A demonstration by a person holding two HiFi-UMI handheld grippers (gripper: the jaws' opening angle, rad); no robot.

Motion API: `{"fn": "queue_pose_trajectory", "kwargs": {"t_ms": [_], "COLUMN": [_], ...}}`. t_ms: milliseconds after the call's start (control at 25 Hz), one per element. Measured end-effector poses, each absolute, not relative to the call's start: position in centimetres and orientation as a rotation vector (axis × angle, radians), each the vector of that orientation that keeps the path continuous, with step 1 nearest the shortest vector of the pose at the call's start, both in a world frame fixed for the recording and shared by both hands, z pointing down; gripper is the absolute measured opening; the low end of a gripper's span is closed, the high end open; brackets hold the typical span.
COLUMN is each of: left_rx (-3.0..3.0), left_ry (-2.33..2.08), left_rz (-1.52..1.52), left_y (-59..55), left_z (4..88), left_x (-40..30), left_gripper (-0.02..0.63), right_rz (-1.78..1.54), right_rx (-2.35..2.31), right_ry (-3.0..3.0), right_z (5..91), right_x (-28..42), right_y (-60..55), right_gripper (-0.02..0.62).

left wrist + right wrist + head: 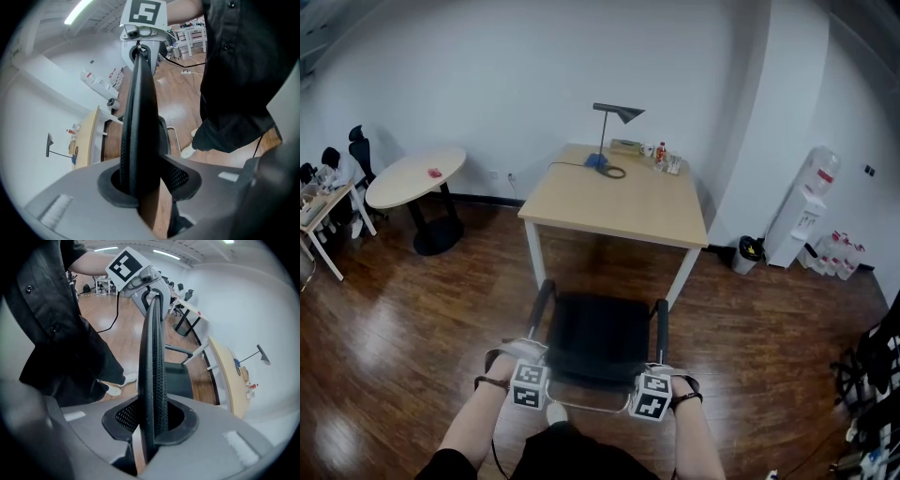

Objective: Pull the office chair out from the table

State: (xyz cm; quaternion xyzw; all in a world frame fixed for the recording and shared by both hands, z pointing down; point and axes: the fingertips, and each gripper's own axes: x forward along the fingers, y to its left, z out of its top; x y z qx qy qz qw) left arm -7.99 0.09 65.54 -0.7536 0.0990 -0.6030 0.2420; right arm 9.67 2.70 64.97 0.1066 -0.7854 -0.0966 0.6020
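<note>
Dark wood flooring runs under a pale rectangular table point(619, 202) set against the white wall, and the office chair point(598, 337) stands just in front of it, facing it, with a strip of bare floor showing between the seat's front and the table's near edge — by the look of it the pull is largely done. Both grippers have the top of the backrest point(139, 108). The left gripper point(143, 182) is clamped narrowly on the thin mesh rim near one corner, and the right gripper point(151, 418) is pinched on the rim near the other, pads against the mesh on both sides. The main hazard, I judge, is the hold itself: the rim is slim and the mesh gives, so a sharp tug could let a pad slide off. An uneven pull from the two hands would likely swivel or slew the chair instead of rolling it straight. The person stands close behind, one shoe point(555, 412) right under the backrest, so the chair's base could run onto a foot. Around the chair the floor is open. A desk lamp point(614, 117) and small bottles point(661, 155) sit at the table's far edge. A round white table point(412, 178), a waste bin point(750, 251) and a water dispenser point(806, 211) stand well apart — none of them blocks the path back.
</note>
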Motion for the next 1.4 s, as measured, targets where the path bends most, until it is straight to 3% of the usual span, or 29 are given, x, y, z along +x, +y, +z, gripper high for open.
{"fn": "queue_pose_trajectory", "kwargs": {"t_ms": [160,320,560,720,840,960,1080,1120,1400], "left_rx": [-2.083,-2.122,-2.088,-2.167,-2.217,-2.282,-2.242,-2.231,-2.427], "left_ry": [0.303,0.382,0.619,0.902,0.997,1.106,1.192,1.207,1.382], "left_rz": [-1.619,-1.521,-1.419,-1.232,-1.142,-1.031,-0.915,-0.895,-0.629], "left_y": [0.3,0.0,1.1,3.8,6.0,7.9,9.5,9.8,12.2], "left_z": [65.5,62.7,58.9,56.6,56.5,56.3,55.2,54.9,52.9], "left_x": [-8.0,-7.9,-8.7,-9.5,-10.0,-10.8,-11.7,-11.8,-13.2], "left_gripper": [0.184,0.186,0.195,0.195,0.195,0.175,0.027,0.012,0.002], "right_rz": [-0.287,-0.333,-0.373,-0.414,-0.348,-0.152,-0.107,-0.129,-0.125], "right_rx": [0.326,0.394,0.581,0.803,0.936,1.074,1.127,1.136,1.388], "right_ry": [-1.877,-1.870,-1.863,-1.963,-2.062,-2.199,-2.224,-2.217,-2.291], "right_z": [63.9,62.1,59.6,56.6,56.1,56.3,56.1,55.9,53.2], "right_x": [9.7,10.2,11.2,9.5,8.0,6.9,6.1,5.9,6.6], "right_y": [2.5,2.5,3.0,4.8,6.5,8.6,11.1,11.7,14.9], "right_gripper": [0.119,0.160,0.161,0.080,0.072,0.044,0.040,0.040,0.022]}}
